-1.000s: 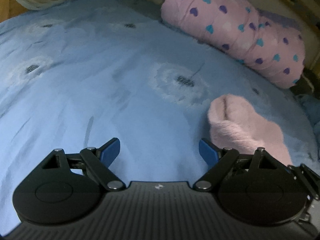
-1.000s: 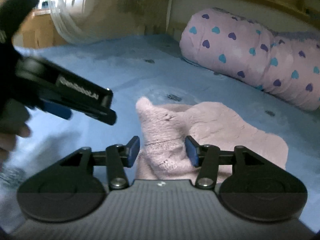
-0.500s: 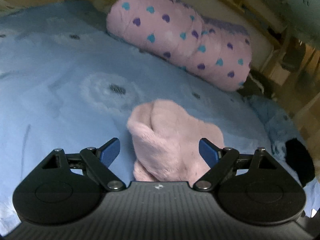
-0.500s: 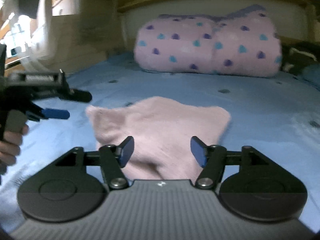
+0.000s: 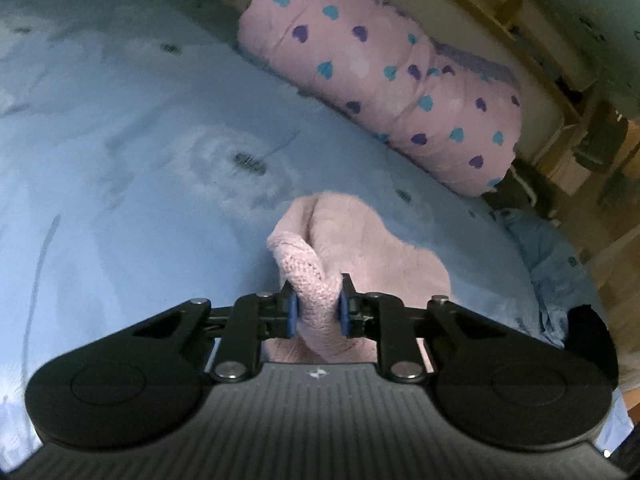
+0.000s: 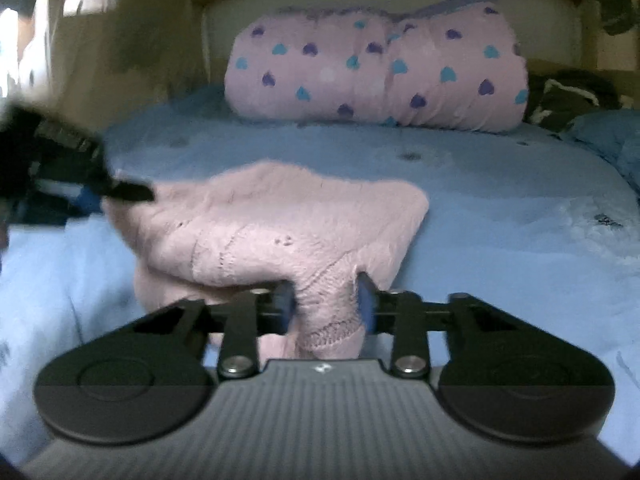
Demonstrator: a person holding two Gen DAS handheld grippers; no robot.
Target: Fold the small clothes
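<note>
A small pink knit garment (image 5: pixel 360 248) lies bunched on the blue bed sheet (image 5: pixel 120 200). My left gripper (image 5: pixel 316 312) is closing, and its blue pads pinch a rolled knit edge at the garment's near left end. In the right wrist view the garment (image 6: pixel 280 216) spreads across the middle. My right gripper (image 6: pixel 325 306) is closing too, with a ribbed hem corner squeezed between its pads. The left gripper (image 6: pixel 120 192) shows there as a dark blur at the garment's left corner.
A rolled pink quilt with blue and purple hearts (image 6: pixel 376 76) lies across the far end of the bed, against a wooden bed frame (image 5: pixel 512 4). Crumpled blue cloth (image 5: pixel 552 256) and dark items (image 6: pixel 568 96) sit at the right edge.
Both grippers went from wide open to closed on the pink garment. The left one came in onto its rolled edge. The right one shifted to the hem corner.
</note>
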